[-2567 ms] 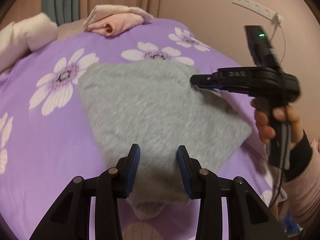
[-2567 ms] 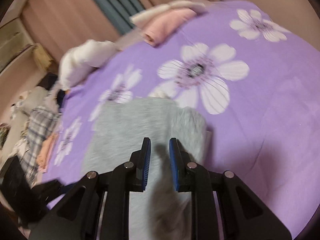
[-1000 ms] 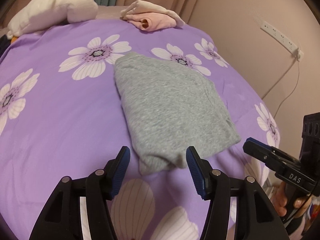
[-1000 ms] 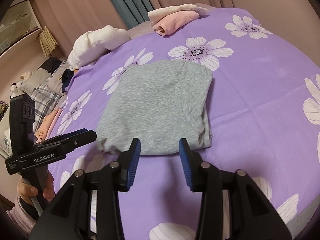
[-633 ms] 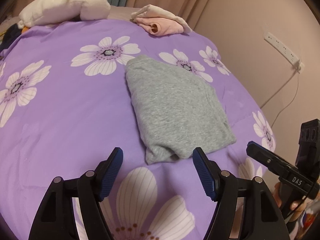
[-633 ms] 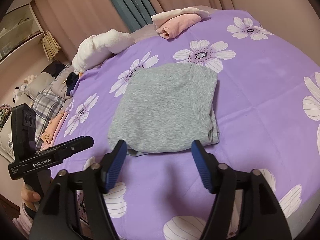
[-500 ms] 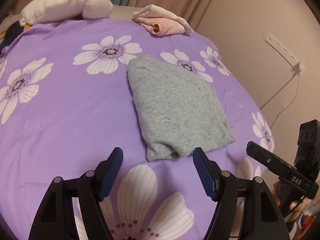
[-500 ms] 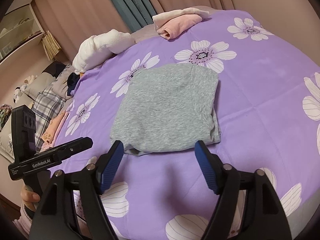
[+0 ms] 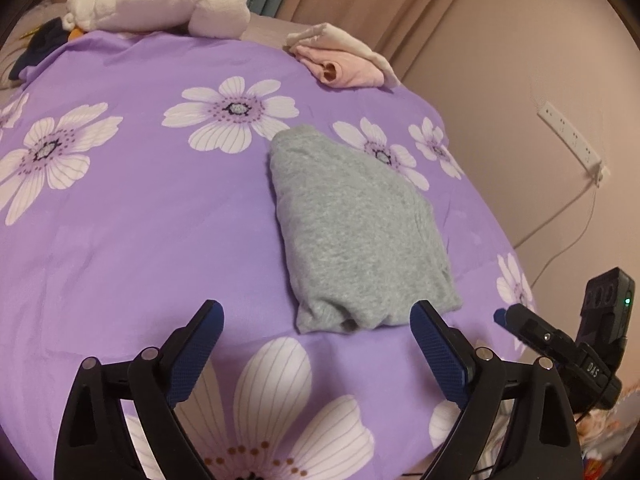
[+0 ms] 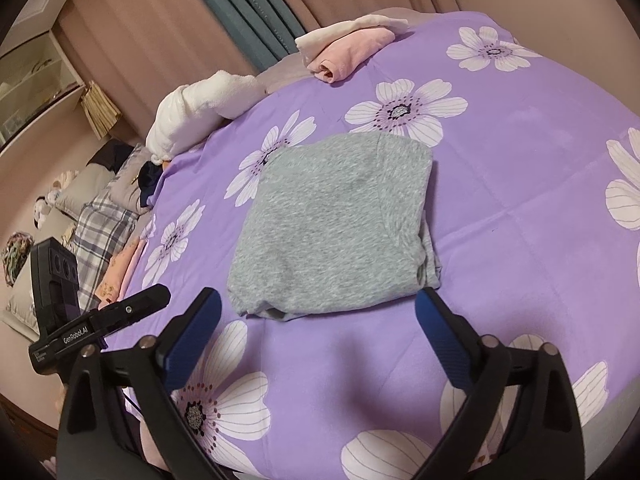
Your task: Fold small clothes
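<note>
A folded grey garment (image 9: pixel 356 240) (image 10: pixel 340 228) lies flat on the purple flowered bedspread (image 9: pixel 132 220) (image 10: pixel 520 184). My left gripper (image 9: pixel 316 328) hovers just short of its near edge, jaws opening wide, nothing between them. My right gripper (image 10: pixel 316 312) is likewise back from the garment's near edge, jaws opening wide and empty. Each gripper shows in the other's view: the right one (image 9: pixel 500 314) at the lower right of the left wrist view, the left one (image 10: pixel 160 294) at the lower left of the right wrist view.
Folded pink and cream clothes (image 9: pixel 344 60) (image 10: pixel 348 48) sit at the bed's far edge. A white bundle (image 9: pixel 160 0) (image 10: pixel 200 108) lies beside them. Plaid cloth and pillows (image 10: pixel 100 232) are off the bed's left side. A wall with a power strip (image 9: pixel 572 140) stands to the right.
Both grippers let go of the grey garment, drew back from it and spread their jaws wide. The garment now lies folded on the bed.
</note>
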